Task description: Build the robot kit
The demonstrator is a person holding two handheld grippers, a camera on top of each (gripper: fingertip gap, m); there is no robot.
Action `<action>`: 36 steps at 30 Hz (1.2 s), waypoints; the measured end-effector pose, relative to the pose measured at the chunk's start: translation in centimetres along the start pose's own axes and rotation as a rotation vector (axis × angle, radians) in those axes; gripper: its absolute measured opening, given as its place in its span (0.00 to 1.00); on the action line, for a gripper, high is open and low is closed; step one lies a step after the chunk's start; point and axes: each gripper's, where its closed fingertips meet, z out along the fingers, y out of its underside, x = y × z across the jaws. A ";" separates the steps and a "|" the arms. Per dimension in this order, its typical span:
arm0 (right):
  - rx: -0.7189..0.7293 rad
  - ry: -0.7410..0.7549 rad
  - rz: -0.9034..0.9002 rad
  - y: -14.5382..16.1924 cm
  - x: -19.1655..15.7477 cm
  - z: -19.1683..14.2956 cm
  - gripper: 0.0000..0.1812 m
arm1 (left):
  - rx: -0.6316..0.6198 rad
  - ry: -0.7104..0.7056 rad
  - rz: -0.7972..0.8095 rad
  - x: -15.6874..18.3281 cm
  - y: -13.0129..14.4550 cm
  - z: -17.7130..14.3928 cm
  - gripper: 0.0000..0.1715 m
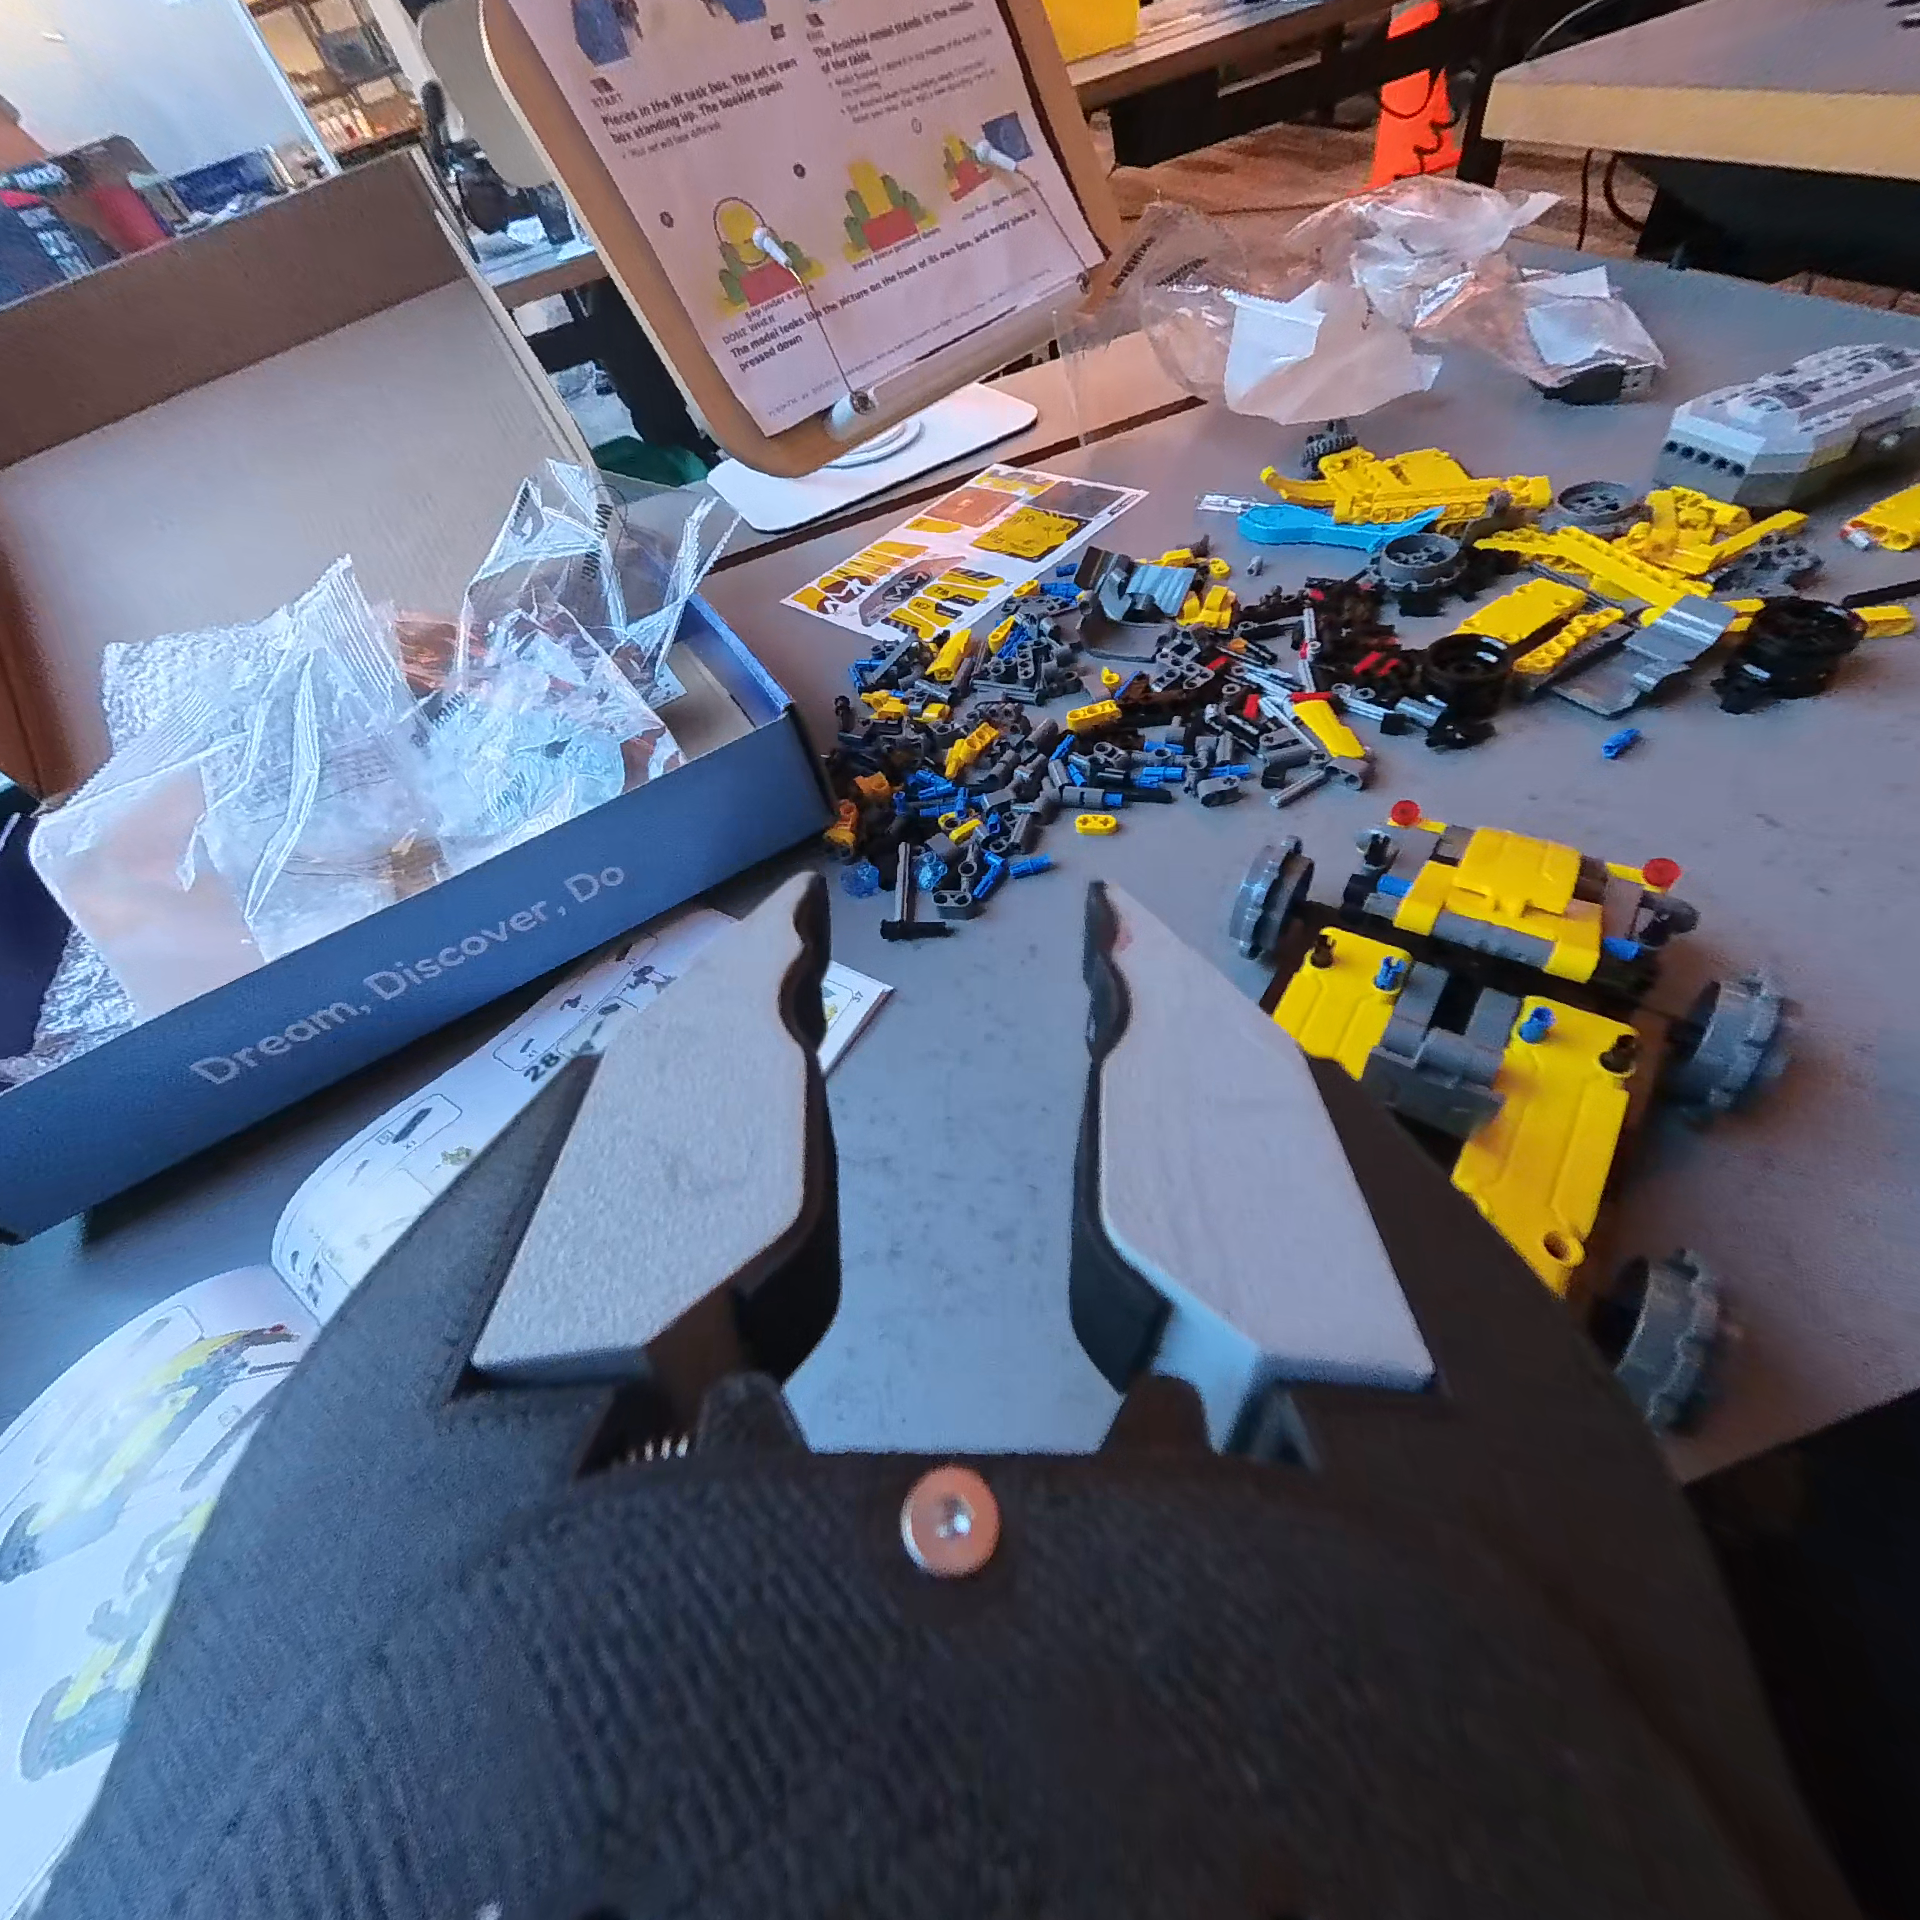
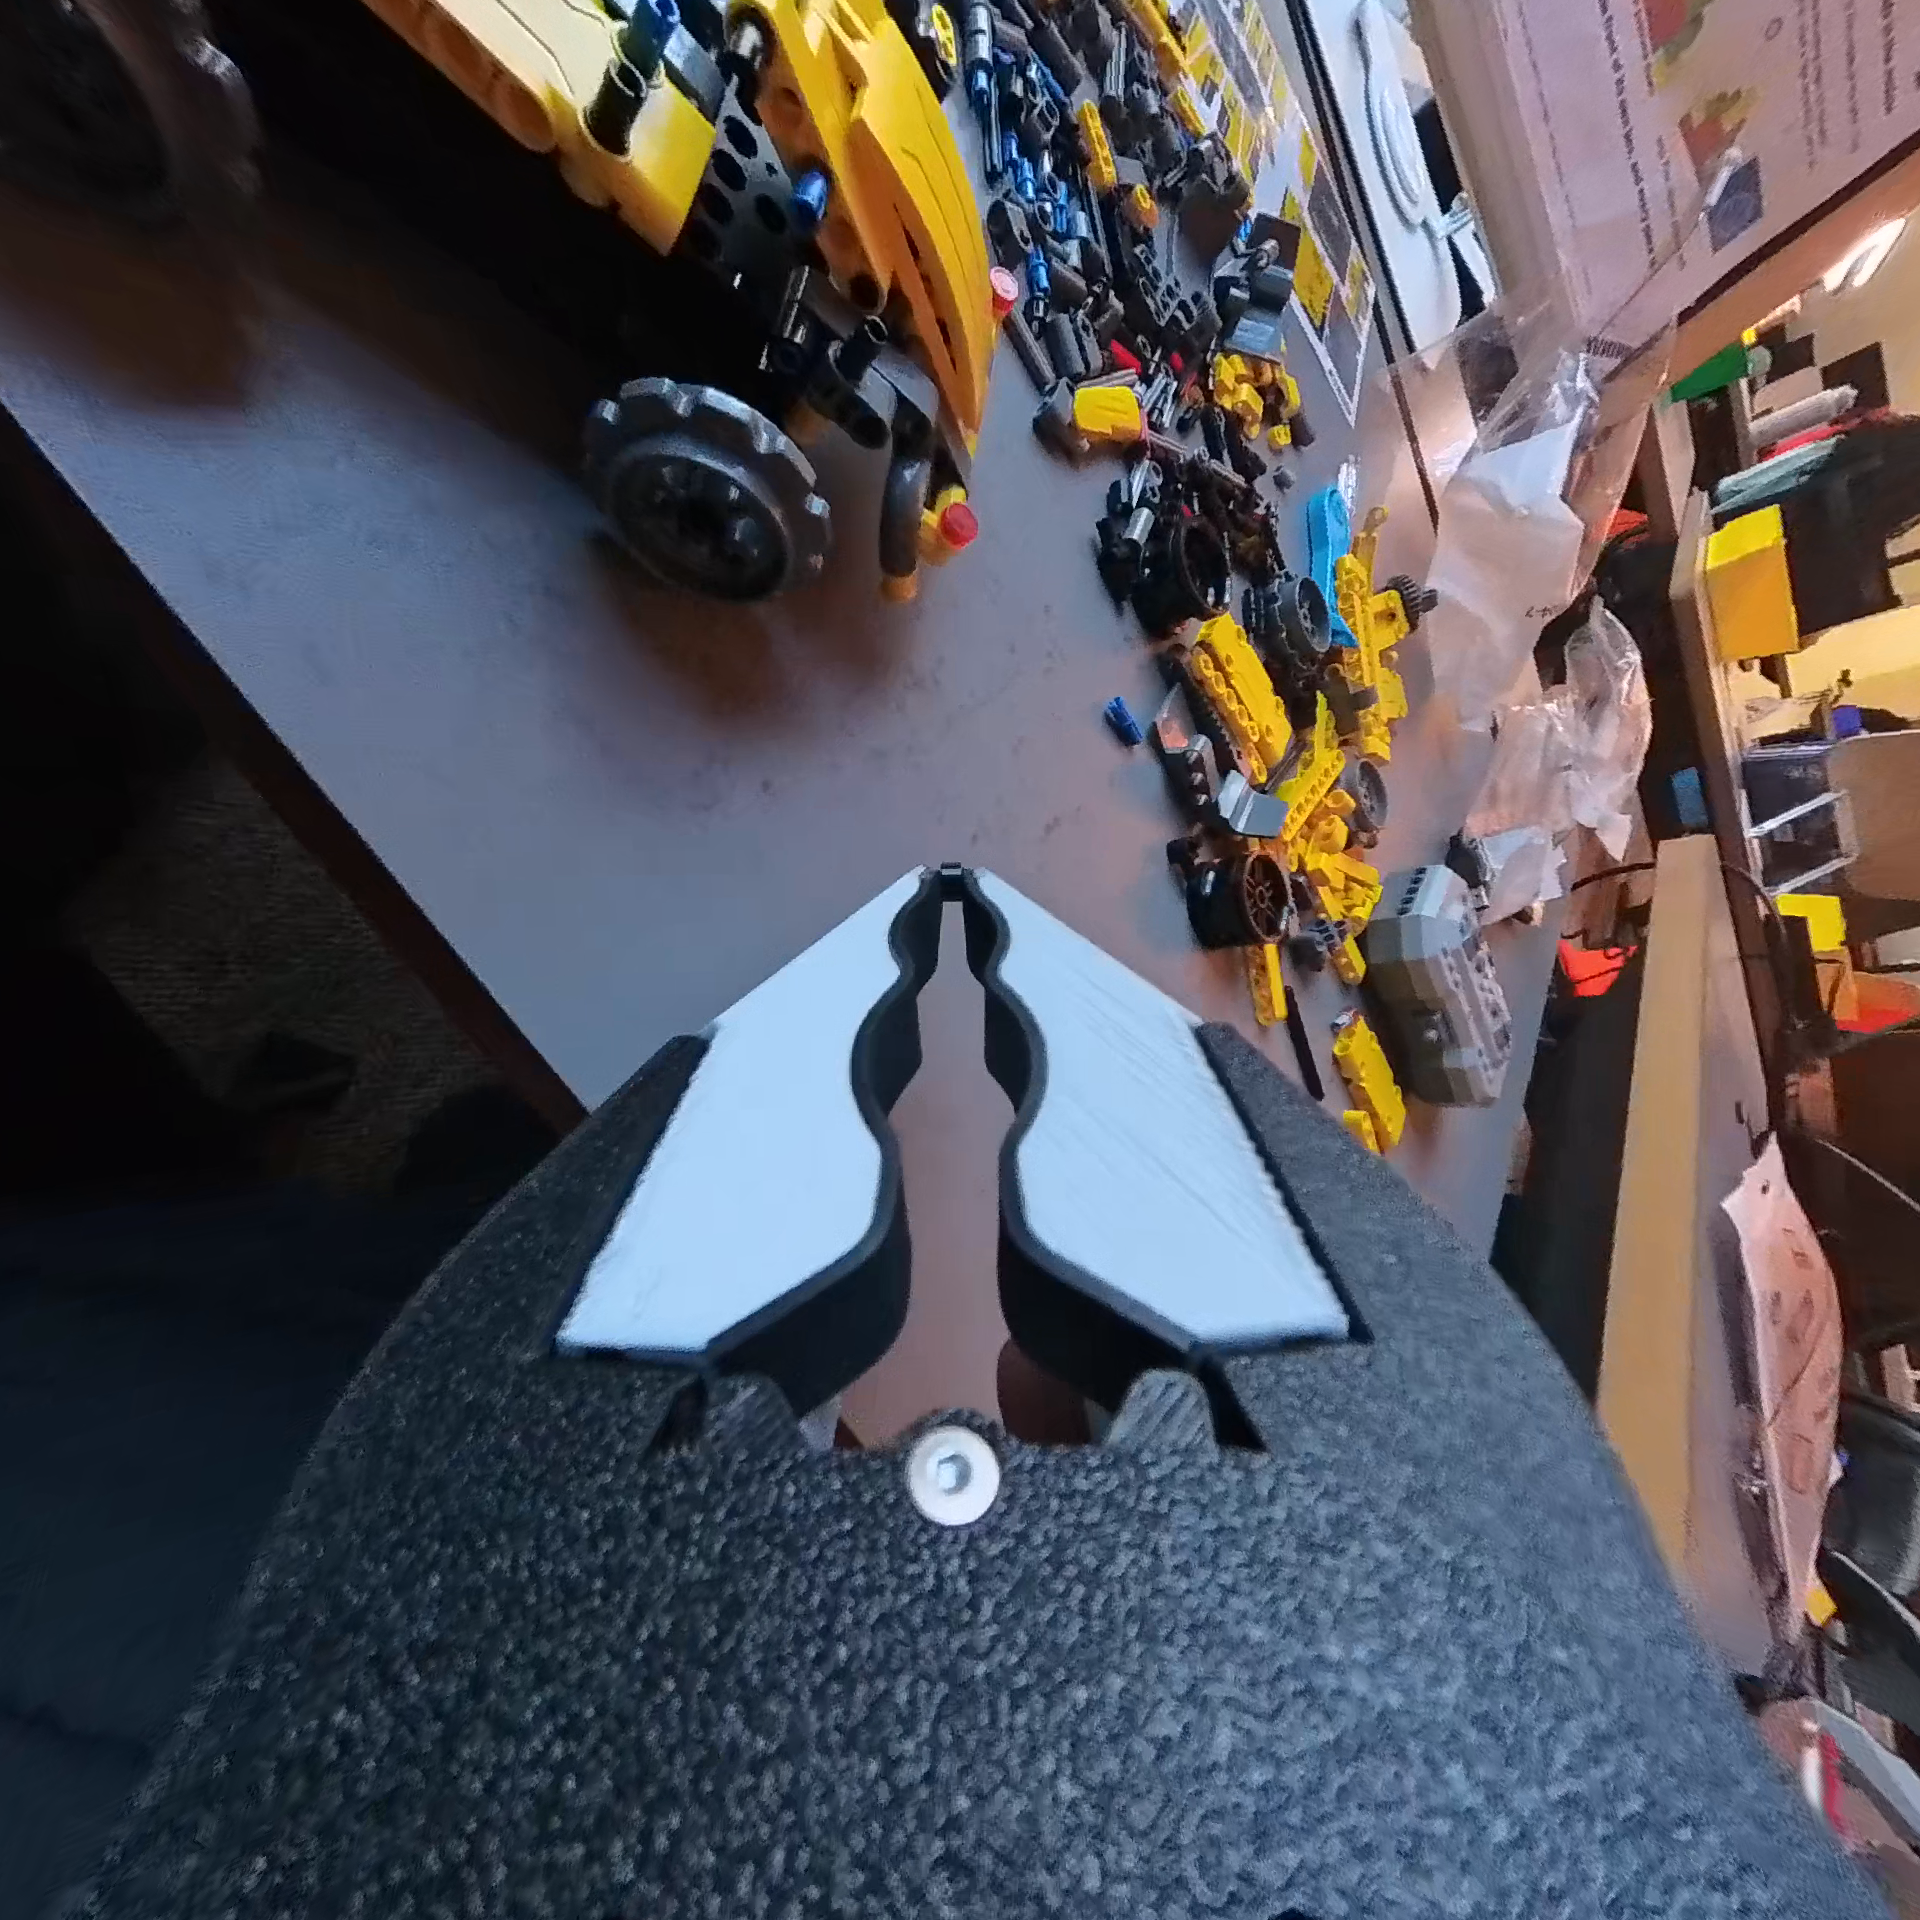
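My left gripper (image 1: 951, 914) is open and empty above the grey table (image 1: 966, 1091), just short of a pile of small blue, black and yellow building pieces (image 1: 1049, 748). A partly built yellow and grey vehicle (image 1: 1475, 997) with grey wheels stands to its right. My right gripper (image 2: 948, 875) is shut on a tiny black piece (image 2: 949, 871) pinched at its tips, held above the table (image 2: 582, 727). The vehicle (image 2: 790, 260) lies ahead to its left in the right wrist view, and the loose pieces (image 2: 1236, 582) run ahead to its right.
A blue box (image 1: 436, 966) with clear plastic bags stands at the left, over an open instruction booklet (image 1: 343, 1226). A stand with a printed sheet (image 1: 821, 197), a sticker sheet (image 1: 966, 551), crumpled bags (image 1: 1392, 291) and a grey battery box (image 1: 1808, 416) lie farther back. The table edge (image 2: 343, 831) runs left of my right gripper. One gripper's finger ends stand about 25 centimeters off the other's.
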 end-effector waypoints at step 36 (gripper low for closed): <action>0.012 -0.566 0.695 1.5 -1.4 1.1 0.12 | -0.059 0.079 0.020 0.9 1.3 0.5 0.31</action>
